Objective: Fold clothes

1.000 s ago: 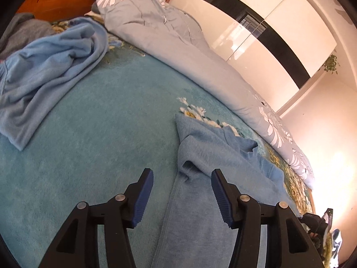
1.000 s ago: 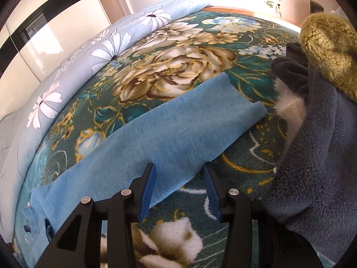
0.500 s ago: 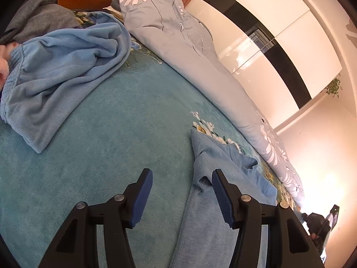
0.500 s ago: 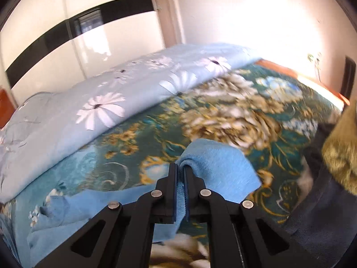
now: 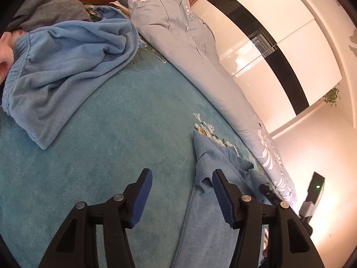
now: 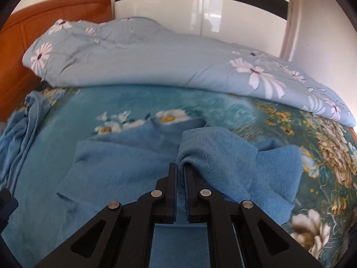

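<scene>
My right gripper (image 6: pixel 180 174) is clamped tight on a fold of the blue garment (image 6: pixel 125 163), jaws nearly together with the cloth pinched between them. The held end is lifted and drapes over to the right of the gripper in a thick doubled hump, while the rest of the garment lies spread flat on the bed's floral blanket (image 6: pixel 330 156), reaching away to the left of the gripper. Beyond the garment, the pale blue daisy-print duvet (image 6: pixel 156 60) is heaped along the far side of the bed, with the orange headboard (image 6: pixel 60 11) behind its left end and the glossy white wardrobe (image 6: pixel 200 17) behind it.

My left gripper (image 5: pixel 181 192) hangs with its jaws spread wide, holding nothing. Its right blue pad (image 5: pixel 221 198) sits over the edge of that same blue garment (image 5: pixel 207 223), whose rumpled end runs away from the gripper toward the duvet (image 5: pixel 200 55); whether the pad touches the cloth I cannot tell. The left pad is above bare teal blanket (image 5: pixel 111 145). Farther off, up and to the left of the gripper, a second blue garment (image 5: pixel 67 67) lies crumpled (elastic waistband showing at its left edge), and a gray garment (image 5: pixel 49 6) is bunched behind it near the headboard. A bit of pink fabric (image 5: pixel 5 49) peeks in at the far left edge.
</scene>
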Demonstrator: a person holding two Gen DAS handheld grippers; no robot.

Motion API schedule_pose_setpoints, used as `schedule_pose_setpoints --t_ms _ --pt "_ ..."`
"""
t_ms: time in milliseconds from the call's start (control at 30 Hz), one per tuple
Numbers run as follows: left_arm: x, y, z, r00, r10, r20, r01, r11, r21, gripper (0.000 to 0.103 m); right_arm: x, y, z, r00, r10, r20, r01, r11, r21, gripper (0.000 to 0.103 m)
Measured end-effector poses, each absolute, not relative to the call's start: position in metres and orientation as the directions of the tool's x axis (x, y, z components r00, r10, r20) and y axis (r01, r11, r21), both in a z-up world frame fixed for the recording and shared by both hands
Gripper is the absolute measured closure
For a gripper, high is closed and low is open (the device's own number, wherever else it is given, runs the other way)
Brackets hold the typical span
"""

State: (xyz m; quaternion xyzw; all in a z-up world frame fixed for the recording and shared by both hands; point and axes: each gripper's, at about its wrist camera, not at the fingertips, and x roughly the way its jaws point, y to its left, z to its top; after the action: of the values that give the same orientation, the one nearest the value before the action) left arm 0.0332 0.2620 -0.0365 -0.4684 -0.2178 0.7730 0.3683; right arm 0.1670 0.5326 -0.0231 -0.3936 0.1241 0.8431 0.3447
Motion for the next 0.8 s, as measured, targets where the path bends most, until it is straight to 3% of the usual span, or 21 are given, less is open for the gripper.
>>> schedule_pose_setpoints --t_ms 233,267,333,400,633,800 --pt "0.030 0.259 -0.040 -0.275 0.784 -0.557 -0.352 -0.621 -0.700 0.043 0.171 0.516 -0.044 -0.450 0.383 -0.807 -0.620 -0.784 -0.026 0.095" --pt "0.030 0.259 -0.040 -0.275 0.784 -0.557 -0.354 -0.621 -0.699 0.043 0.176 0.516 -0.040 -0.466 0.356 -0.810 -0.614 -0.789 0.006 0.092" --pt "0.029 0.260 -0.040 -0.272 0.783 -0.559 -0.358 -0.621 -0.697 0.043 0.192 0.521 -0.032 -0.504 0.314 -0.805 -0.623 -0.778 0.086 0.076" --pt "0.030 0.261 -0.040 -0.267 0.784 -0.561 -0.362 -0.621 -0.695 0.043 0.210 0.530 -0.025 -0.540 0.284 -0.793 -0.641 -0.749 0.168 0.071" --pt "0.030 0.263 -0.042 -0.254 0.785 -0.565 -0.367 -0.619 -0.694 0.042 0.256 0.595 -0.031 -0.582 0.238 -0.778 -0.763 -0.492 0.420 0.070" --pt "0.029 0.262 -0.042 -0.250 0.790 -0.560 -0.364 -0.612 -0.702 0.042 0.253 0.616 -0.051 -0.587 0.166 -0.793 -0.777 -0.393 0.493 0.070"
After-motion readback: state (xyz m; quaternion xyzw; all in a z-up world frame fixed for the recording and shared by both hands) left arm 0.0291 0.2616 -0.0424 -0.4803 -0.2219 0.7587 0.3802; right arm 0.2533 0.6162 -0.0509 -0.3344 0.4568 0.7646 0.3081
